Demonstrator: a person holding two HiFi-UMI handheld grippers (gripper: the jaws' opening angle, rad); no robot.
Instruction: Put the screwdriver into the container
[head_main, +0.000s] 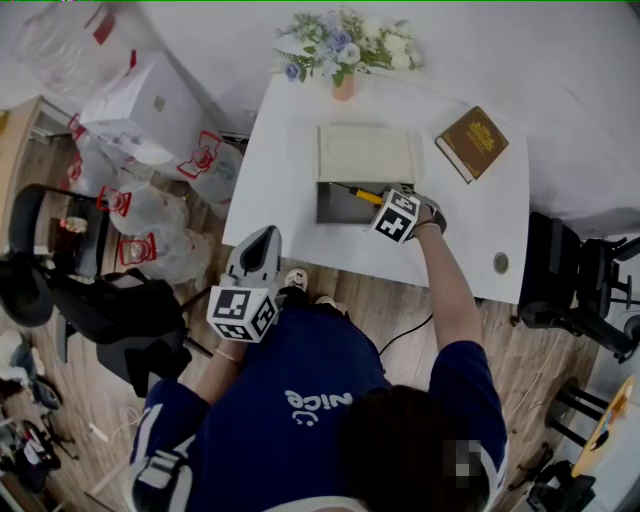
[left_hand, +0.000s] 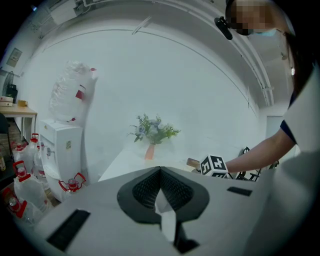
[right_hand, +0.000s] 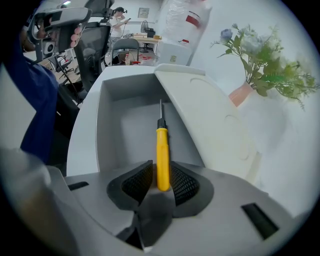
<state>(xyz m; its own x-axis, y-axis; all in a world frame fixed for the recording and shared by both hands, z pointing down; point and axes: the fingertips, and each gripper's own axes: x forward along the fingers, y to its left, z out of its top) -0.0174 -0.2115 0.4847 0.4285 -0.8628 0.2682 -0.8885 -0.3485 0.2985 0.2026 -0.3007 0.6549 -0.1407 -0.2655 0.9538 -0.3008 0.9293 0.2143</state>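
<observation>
Counted: two grippers, one screwdriver, one container.

The left gripper (head_main: 262, 238), lower left in the head view, is held roughly level off the table (head_main: 280, 170) edge, jaws pressed together and empty.

The right arm is outstretched. The right gripper (head_main: 382, 202) points steeply down into the grey container (head_main: 335, 208).

Only the right gripper view shows the jaws slightly spread, with the yellow-handled screwdriver (right_hand: 162, 147) loose between them, its shaft inside the container.

Beyond are one cream lid (head_main: 365, 153), one book (head_main: 472, 142) and one vase of flowers (head_main: 343, 50).
</observation>
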